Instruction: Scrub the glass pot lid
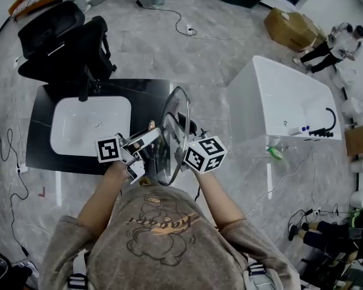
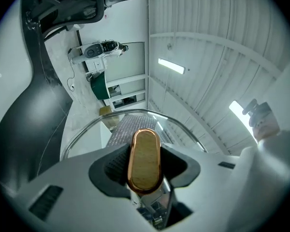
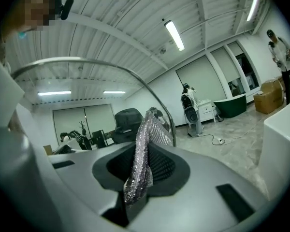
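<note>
In the head view the glass pot lid [image 1: 176, 115] stands on edge in the air between my two grippers, above the sink counter's right end. My left gripper [image 1: 149, 140] is shut on the lid's wooden, copper-rimmed handle [image 2: 144, 161], which fills the space between its jaws [image 2: 145, 164]. The lid's steel rim [image 2: 133, 112] arcs behind the handle. My right gripper [image 1: 183, 142] is shut on a silver sparkly scrubbing cloth [image 3: 141, 154], which lies against the lid's other face beside the rim [image 3: 117, 68]. Through the glass, the left gripper view shows the cloth [image 2: 130, 127].
A white basin [image 1: 89, 124] is set in a black counter [image 1: 42, 139] to the left below the lid. A white bathtub [image 1: 272, 98] stands to the right, with a black chair [image 1: 60, 38] beyond the counter. A person [image 1: 342, 41] stands at the far right, and cables run over the floor.
</note>
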